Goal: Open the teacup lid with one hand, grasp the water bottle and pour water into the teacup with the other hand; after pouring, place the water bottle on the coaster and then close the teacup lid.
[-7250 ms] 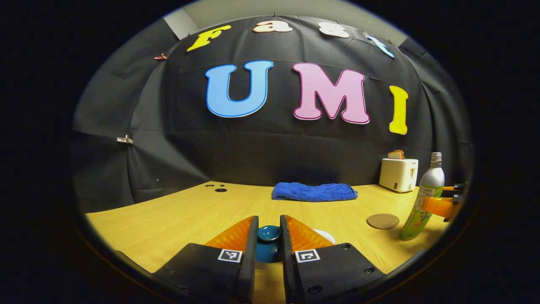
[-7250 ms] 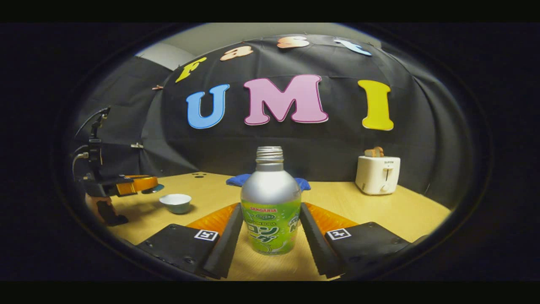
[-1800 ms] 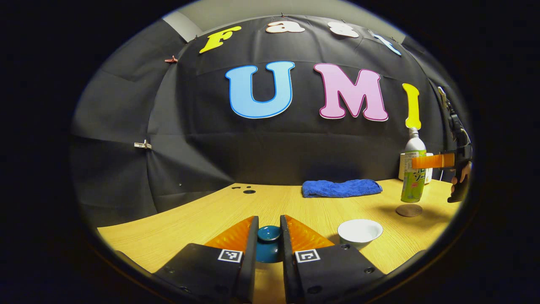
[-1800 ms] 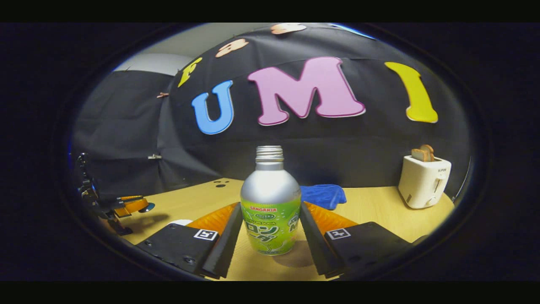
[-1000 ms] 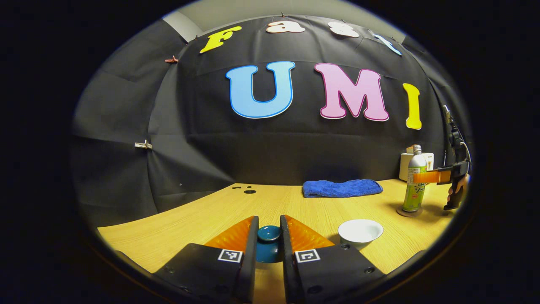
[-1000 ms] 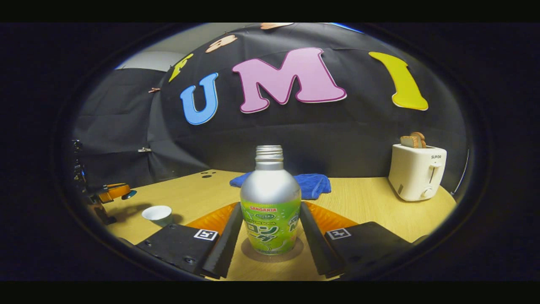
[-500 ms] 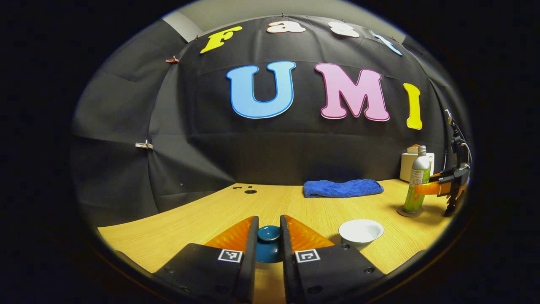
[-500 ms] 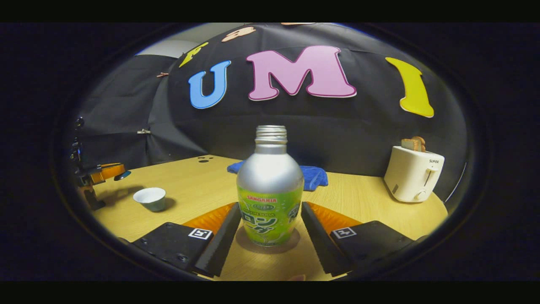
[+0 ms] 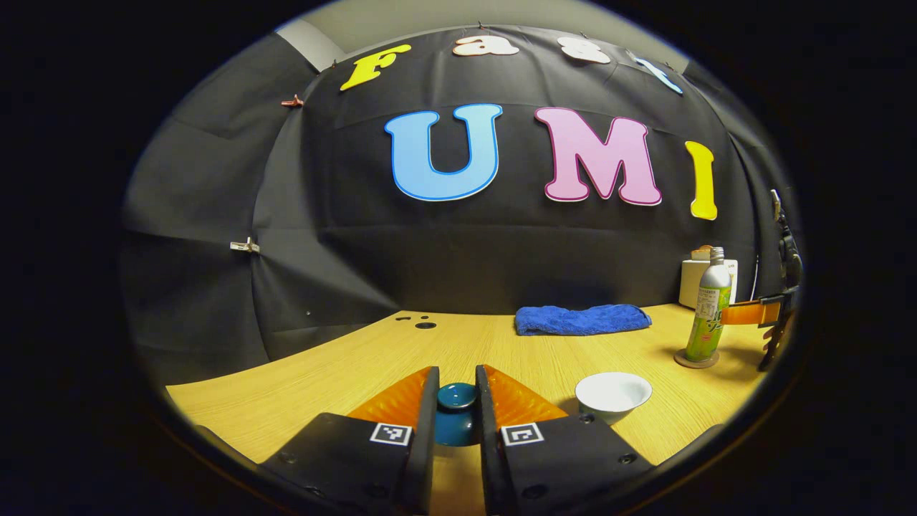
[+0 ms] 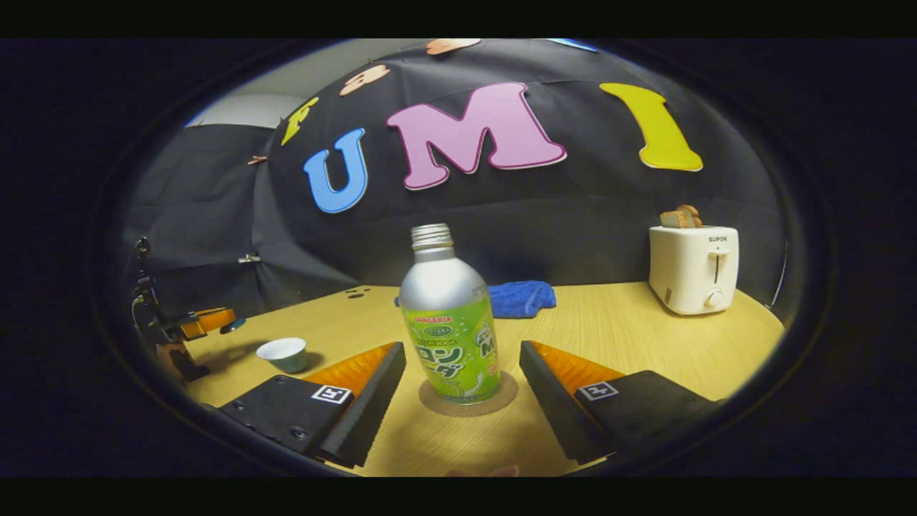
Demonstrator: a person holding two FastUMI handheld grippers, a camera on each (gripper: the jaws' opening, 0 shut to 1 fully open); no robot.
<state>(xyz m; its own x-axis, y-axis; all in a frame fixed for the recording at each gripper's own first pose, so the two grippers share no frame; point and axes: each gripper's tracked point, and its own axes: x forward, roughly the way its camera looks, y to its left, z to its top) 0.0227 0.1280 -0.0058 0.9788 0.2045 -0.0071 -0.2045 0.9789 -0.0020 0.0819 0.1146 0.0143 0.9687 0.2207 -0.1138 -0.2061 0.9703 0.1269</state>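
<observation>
In the left gripper view my left gripper is shut on the knob of the dark teal teacup lid, held above the table. The white teacup stands uncovered just to its right. Farther right the silver and green water bottle stands upright on the round brown coaster, with my right gripper beside it. In the right gripper view my right gripper is open, its fingers apart from the water bottle on the coaster. The teacup and left gripper are at the left.
A blue towel lies folded at the back of the wooden table. A white toaster with bread slices in it stands at the back right. Small dark holes mark the table's far left.
My right gripper set the bottle down on the coaster, let go and opened, and has drawn back a little. The left gripper with the lid has stayed still.
</observation>
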